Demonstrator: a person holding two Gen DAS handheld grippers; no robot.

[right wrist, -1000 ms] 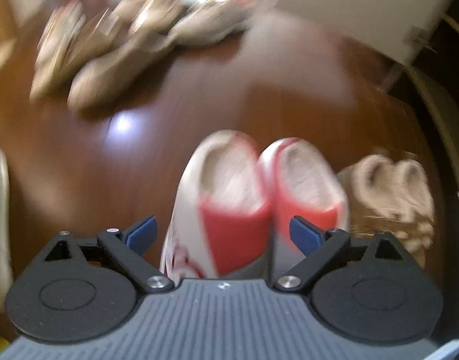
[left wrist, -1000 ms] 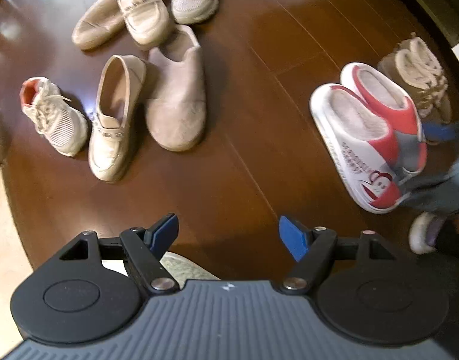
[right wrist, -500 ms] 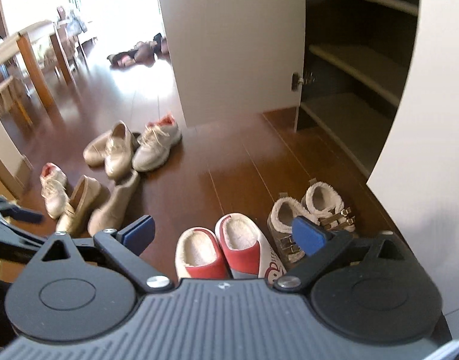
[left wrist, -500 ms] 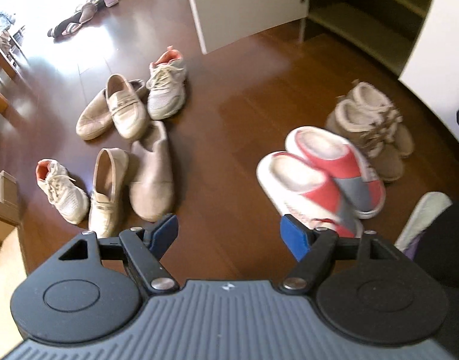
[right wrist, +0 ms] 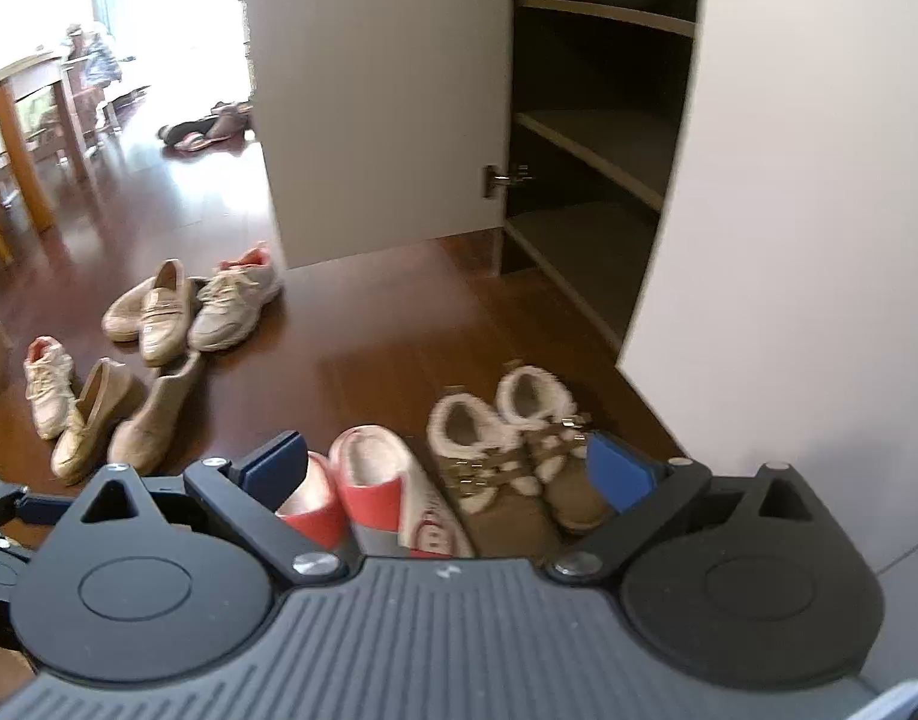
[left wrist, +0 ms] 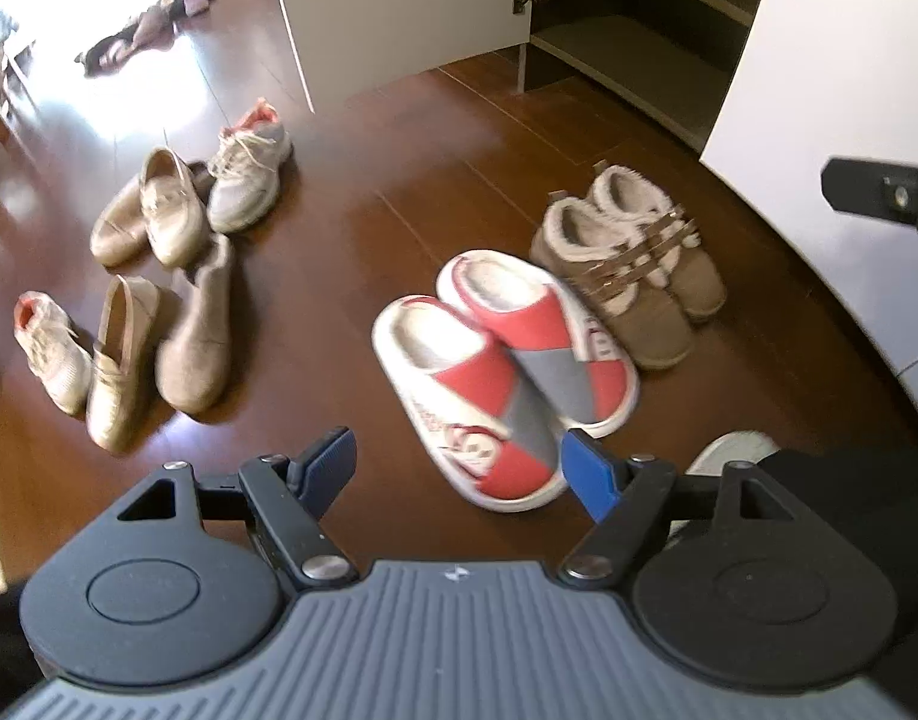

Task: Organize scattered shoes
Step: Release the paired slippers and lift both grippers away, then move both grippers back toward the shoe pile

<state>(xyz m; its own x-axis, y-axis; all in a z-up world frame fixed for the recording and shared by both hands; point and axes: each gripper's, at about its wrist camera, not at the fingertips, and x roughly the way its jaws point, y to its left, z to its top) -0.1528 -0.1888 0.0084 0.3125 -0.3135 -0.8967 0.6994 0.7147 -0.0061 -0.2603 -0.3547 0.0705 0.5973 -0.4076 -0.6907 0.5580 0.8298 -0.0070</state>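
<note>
Left gripper (left wrist: 459, 468): jaws apart, nothing between the blue pads, held above the floor. Right gripper (right wrist: 447, 468): jaws also wide apart and empty, raised over the shoes.

Just beyond the left gripper, slightly right: pair of red, white and grey slippers (left wrist: 501, 360), side by side and touching, toes toward the camera. Directly right of them and a little farther: pair of brown fleece-lined shoes with buckle straps (left wrist: 627, 264), also side by side, close to the slippers.

Left half of the dark wooden floor (left wrist: 351, 252), well apart from both pairs: loose cluster of beige shoes. Near group: white sneaker with orange lining (left wrist: 51, 348), tan loafer (left wrist: 120, 360), taupe slip-on (left wrist: 198, 330). Far group: second tan loafer (left wrist: 171, 210) lying over another beige shoe, second sneaker (left wrist: 246, 174) beside it.

Far right: shoe cabinet (right wrist: 591, 138), door open, shelves bare.
</note>
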